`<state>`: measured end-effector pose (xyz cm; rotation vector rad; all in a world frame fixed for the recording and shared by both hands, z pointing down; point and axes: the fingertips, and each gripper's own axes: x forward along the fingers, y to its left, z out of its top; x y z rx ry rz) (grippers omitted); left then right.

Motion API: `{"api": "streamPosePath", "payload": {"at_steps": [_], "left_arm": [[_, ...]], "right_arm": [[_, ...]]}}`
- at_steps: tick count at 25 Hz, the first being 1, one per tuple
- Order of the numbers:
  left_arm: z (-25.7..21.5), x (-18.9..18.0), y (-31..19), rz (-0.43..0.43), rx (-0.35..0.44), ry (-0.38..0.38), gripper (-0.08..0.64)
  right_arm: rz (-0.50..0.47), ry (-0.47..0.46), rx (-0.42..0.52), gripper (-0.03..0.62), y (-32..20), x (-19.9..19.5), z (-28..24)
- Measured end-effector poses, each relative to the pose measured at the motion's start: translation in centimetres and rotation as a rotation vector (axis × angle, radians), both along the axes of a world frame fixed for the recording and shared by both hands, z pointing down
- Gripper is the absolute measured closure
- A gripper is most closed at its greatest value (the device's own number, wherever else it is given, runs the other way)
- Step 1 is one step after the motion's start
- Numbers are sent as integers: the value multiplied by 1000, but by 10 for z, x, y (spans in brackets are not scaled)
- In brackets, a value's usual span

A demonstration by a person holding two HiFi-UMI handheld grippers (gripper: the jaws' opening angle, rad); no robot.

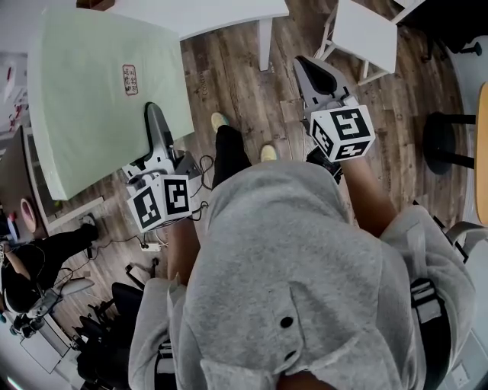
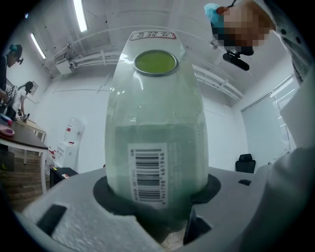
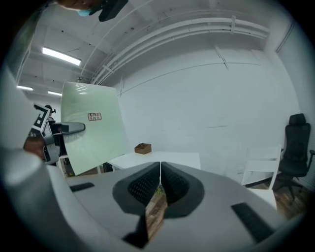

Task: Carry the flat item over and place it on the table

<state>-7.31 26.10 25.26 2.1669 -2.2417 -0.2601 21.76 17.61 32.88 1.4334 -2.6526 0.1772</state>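
Flat item [image 1: 99, 99]: pale green sheet in a clear sleeve, held in the air over the wood floor [image 1: 236, 72]; far left in the head view, tilted, not on any table.
Small label [image 1: 130, 79]: printed patch near the sheet's right edge in the head view, text too small to read.
Barcode [image 2: 147, 172]: white sticker on the sheet face, right in front of the left gripper's camera.
Left gripper [image 1: 154, 114]: clamped on the sheet's near edge, jaws held well apart by it; one dark finger lying across the sheet's face in the head view, and the sheet rising straight up between the two jaws in the left gripper view.
Left marker cube [image 1: 162, 202]: just behind that grip, close to the grey hoodie [image 1: 290, 274].
White table [image 1: 229, 15]: top centre of the head view, beside the sheet's right edge and apart from it; in the right gripper view, carrying a small brown box [image 3: 142, 148].
Right gripper [image 1: 311, 72]: closed and holding nothing, the ribbed pads meeting along a thin seam with only floor visible below; raised over the floor, well apart from the sheet.
Right marker cube [image 1: 343, 131]: directly behind those closed jaws.
White chair [image 1: 366, 34]: just right of the right gripper's tip in the head view, standing on the floor.
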Motion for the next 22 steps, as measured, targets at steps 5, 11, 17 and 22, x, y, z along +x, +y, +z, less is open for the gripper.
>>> {"api": "streamPosePath", "payload": {"at_steps": [5, 11, 17, 22], "left_arm": [[0, -10, -12, -10, 1, 7, 285], [0, -22, -29, -8, -1, 19, 285], [1, -34, -55, -1, -4, 16, 285], [5, -53, -77, -14, -3, 10, 285]], "right_arm": [[-12, 4, -5, 565, -10, -13, 5], [-27, 4, -16, 565, -22, -30, 9], [-23, 13, -23, 565, -50, -43, 10], [-33, 11, -20, 565, -74, -60, 13]]}}
